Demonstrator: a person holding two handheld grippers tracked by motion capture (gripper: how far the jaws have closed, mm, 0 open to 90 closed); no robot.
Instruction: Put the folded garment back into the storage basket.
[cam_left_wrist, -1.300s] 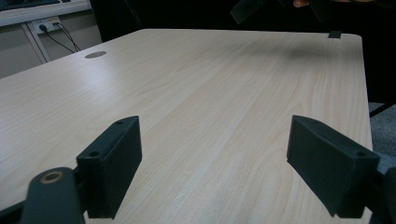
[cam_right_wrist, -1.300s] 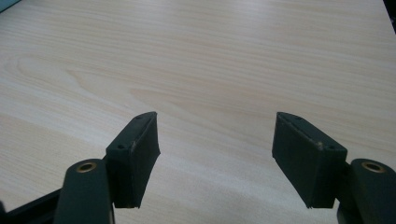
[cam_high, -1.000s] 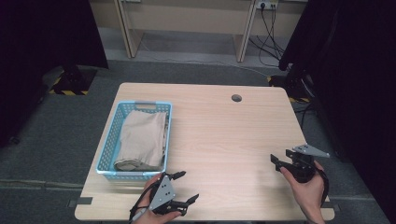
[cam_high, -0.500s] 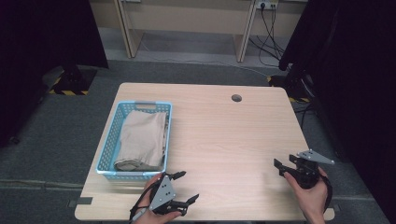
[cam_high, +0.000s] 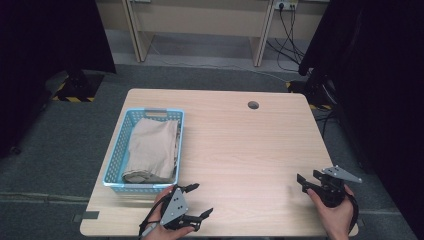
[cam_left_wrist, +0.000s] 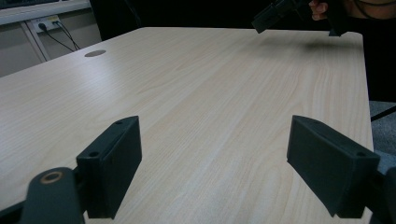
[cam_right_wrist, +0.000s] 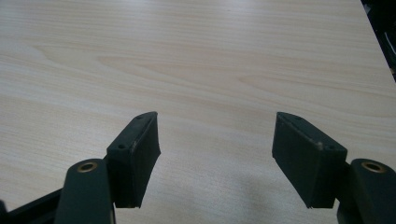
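High view, person's side of the worktop (cam_high: 240, 145). Compared with the frames of a second earlier, the right claw (cam_high: 306, 182) is sitting lower and nearer the worktop's near edge, having drifted down and back toward the person; the left claw (cam_high: 199, 201) is resting where it was, near the front edge just below the basket (cam_high: 116, 165). The folded beige cloth (cam_high: 152, 150) is lying inside the blue basket exactly as before, at the left of the worktop, apart from both claws.

Both claws are standing wide with nothing between the jaws: the left gripper view is showing bare wood between its two black pads, with the right claw (cam_left_wrist: 275, 13) hovering farther off above the far corner, and the right gripper view is showing bare wood grain likewise.

Reading of the change: the right hand appears to be settling to a rest position rather than approaching the cloth, so work on the cloth is judged not yet begun; the left claw is the one closer to the basket and is the likelier to be reaching first.

Count:
- claws: two, both empty
- baskets: one, blue, with a lattice wall
- cloths: one folded piece, though darker fabric is peeping out at its near end, and whether that is a second piece cannot be told
- cable holes (cam_high: 253, 105) in the worktop: one
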